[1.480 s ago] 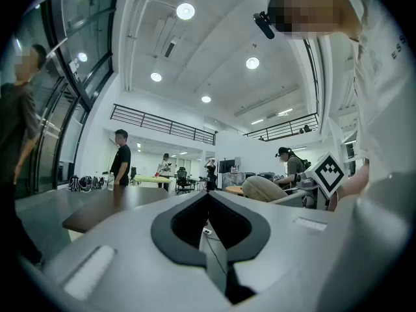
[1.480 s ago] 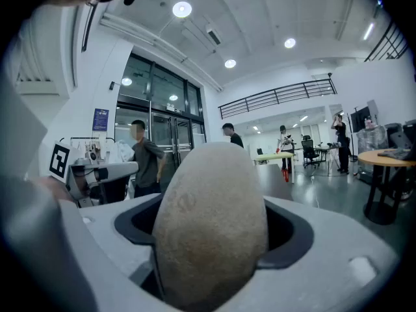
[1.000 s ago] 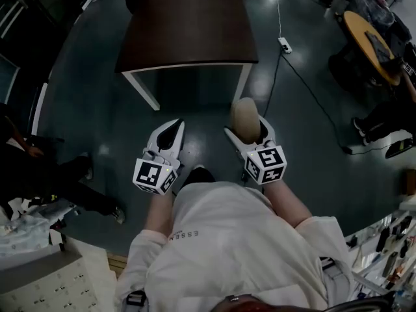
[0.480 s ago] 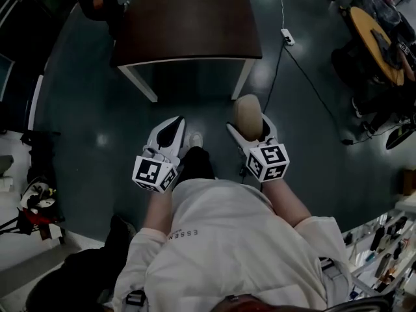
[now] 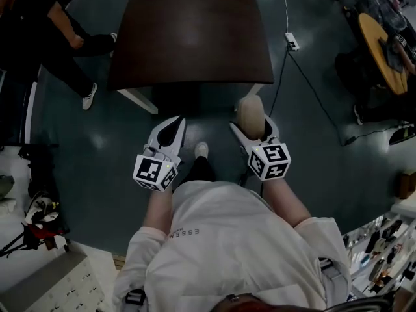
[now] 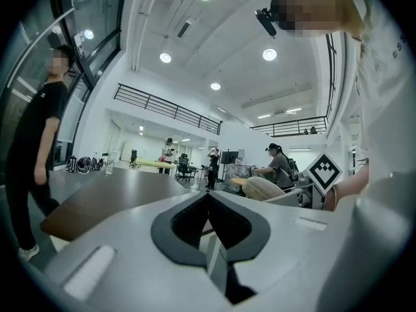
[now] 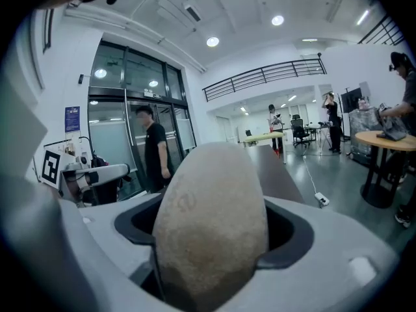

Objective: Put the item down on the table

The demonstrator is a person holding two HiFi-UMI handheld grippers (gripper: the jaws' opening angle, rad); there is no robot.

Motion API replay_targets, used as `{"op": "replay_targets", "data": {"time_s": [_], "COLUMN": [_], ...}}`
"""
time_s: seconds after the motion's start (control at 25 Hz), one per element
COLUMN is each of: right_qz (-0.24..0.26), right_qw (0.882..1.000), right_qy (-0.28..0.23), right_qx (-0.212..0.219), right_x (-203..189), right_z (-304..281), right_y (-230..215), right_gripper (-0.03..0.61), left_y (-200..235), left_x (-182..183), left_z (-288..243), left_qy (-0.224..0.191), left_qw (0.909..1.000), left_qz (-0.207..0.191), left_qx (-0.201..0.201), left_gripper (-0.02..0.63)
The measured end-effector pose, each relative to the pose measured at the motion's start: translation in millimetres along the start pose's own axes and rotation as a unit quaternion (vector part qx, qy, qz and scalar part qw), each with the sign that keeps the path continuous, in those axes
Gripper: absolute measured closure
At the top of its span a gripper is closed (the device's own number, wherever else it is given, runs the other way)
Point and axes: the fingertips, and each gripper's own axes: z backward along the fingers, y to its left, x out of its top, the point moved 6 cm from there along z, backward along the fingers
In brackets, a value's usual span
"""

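The dark table [image 5: 188, 31] has drawn closer over the last second. In the head view its near edge was well ahead of the grippers; now it lies just beyond their tips, and a shoe [image 5: 201, 149] shows between them, so the person seems to be walking up to it. The hold itself has not changed. The right gripper [image 5: 251, 127] keeps its jaws spread wide around the item [image 5: 249, 111], a beige, egg-shaped thing that sits deep between the dark pads with its rounded end sticking out forward. It is carried in the air at the near right of the table, close to the right corner and its white leg. The picture is dim and steep, so I cannot say for sure whether the item's tip is already over the edge or just short of it. The left gripper [image 5: 170, 130] rides beside it with its jaws brought together on nothing, their tips touching. A bystander [image 5: 45, 31] in dark clothes has also come into the far left, next to the table. The approach looks nearly done, but the set-down has not begun — the item must first reach out over the tabletop and come down before the jaws let go, and its rounded shape may let it roll.
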Motion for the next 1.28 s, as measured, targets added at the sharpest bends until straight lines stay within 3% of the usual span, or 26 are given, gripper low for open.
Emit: {"op": "replay_targets", "data": {"time_s": [0.44,0.72,1.0,1.28], "right_qz": [0.006,0.017,0.045,0.076], "right_qw": [0.999,0.995,0.98,0.958], "right_qy": [0.048,0.102,0.188,0.264], "right_qx": [-0.025,0.006,0.046,0.079], "right_x": [59.8,65.1,60.1,22.8], "right_z": [-147.3,-230.2,-322.8,-401.3], "right_y": [-47.9,-74.4,-103.1,-110.8], "right_gripper": [0.179,0.179,0.179,0.179], "left_y": [123.1,160.8,200.3,234.2], "left_x": [32.5,21.8,24.5,-5.5], "left_z": [-113.9,-158.5,-205.1,-234.8], "left_qy": [0.007,0.031,0.046,0.065], "left_qw": [0.9998,0.9995,0.9978,0.9938], "left_qz": [-0.006,-0.001,0.019,0.052], "left_qx": [-0.018,0.004,0.043,0.074], "left_gripper": [0.597,0.597,0.597,0.597]}}
